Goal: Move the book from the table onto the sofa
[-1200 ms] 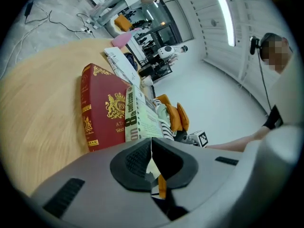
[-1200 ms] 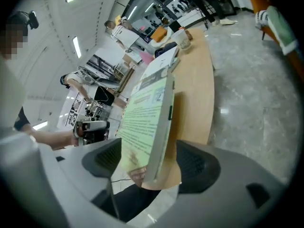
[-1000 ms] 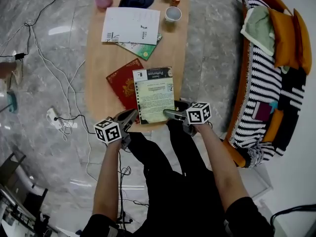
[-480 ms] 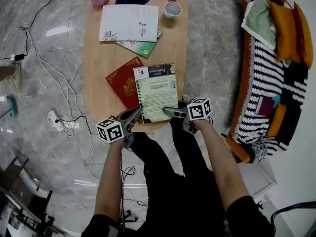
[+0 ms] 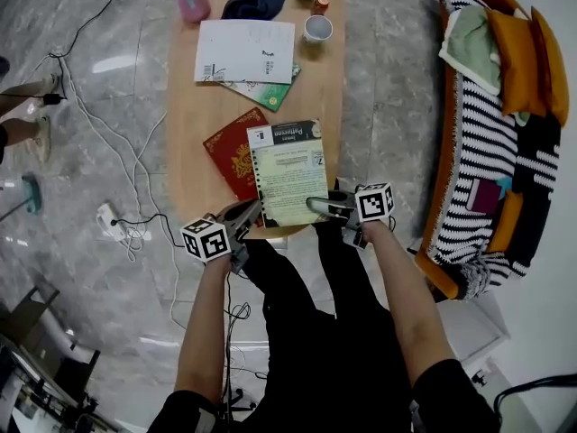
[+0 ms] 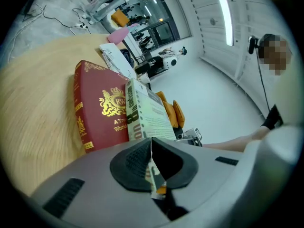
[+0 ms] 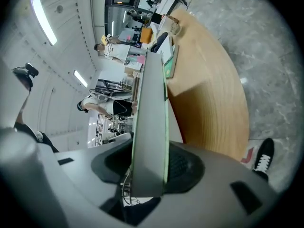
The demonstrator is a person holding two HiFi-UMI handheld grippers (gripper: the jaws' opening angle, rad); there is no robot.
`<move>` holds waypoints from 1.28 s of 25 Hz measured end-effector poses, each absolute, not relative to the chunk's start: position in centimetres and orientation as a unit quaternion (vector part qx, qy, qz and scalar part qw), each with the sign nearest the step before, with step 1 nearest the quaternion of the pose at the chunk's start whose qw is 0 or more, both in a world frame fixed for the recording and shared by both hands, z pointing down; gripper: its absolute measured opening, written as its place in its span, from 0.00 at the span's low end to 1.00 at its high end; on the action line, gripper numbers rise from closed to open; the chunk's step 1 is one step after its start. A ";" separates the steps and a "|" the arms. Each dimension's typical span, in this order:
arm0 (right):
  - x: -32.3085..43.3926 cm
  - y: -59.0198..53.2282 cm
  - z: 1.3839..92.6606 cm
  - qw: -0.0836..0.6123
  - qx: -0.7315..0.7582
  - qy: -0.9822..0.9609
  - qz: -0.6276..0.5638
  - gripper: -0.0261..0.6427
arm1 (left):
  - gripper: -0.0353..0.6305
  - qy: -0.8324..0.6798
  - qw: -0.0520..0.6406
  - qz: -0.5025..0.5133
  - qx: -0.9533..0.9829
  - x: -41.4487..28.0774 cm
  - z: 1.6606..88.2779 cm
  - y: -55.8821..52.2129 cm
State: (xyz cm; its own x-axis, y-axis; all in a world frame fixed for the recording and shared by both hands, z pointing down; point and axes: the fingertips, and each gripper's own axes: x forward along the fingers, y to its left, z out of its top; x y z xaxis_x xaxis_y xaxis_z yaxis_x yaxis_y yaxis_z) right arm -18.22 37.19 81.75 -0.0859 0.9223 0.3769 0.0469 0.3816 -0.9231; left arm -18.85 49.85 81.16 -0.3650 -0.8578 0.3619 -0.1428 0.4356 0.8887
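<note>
Left gripper (image 5: 253,209) nose-down on book (image 5: 288,174) corner

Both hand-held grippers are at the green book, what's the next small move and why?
Probably lift the pale-green book slightly off the table. The left hand-held gripper is shut on its near corner, the right hand-held gripper has just been closing its jaws on its edge, and it overlaps the red book.

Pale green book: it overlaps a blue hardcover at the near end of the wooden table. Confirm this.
Not quite. The head view shows the hardcover is red, not blue. The pale green book does overlap it at the near end of the wooden table.
</note>
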 end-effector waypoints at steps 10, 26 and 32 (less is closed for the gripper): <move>-17.3 38.1 80.4 0.569 -0.383 -0.629 0.367 0.31 | 0.07 -0.708 0.463 -0.388 0.365 -18.7 77.6 48.1; -18.1 35.3 82.0 0.569 -0.323 -0.689 0.312 0.36 | 0.14 -0.705 0.550 -0.333 0.300 -17.3 85.1 48.9; -18.6 33.9 82.7 0.575 -0.329 -0.685 0.304 0.39 | 0.33 -0.675 0.546 -0.378 0.322 -17.8 86.0 48.1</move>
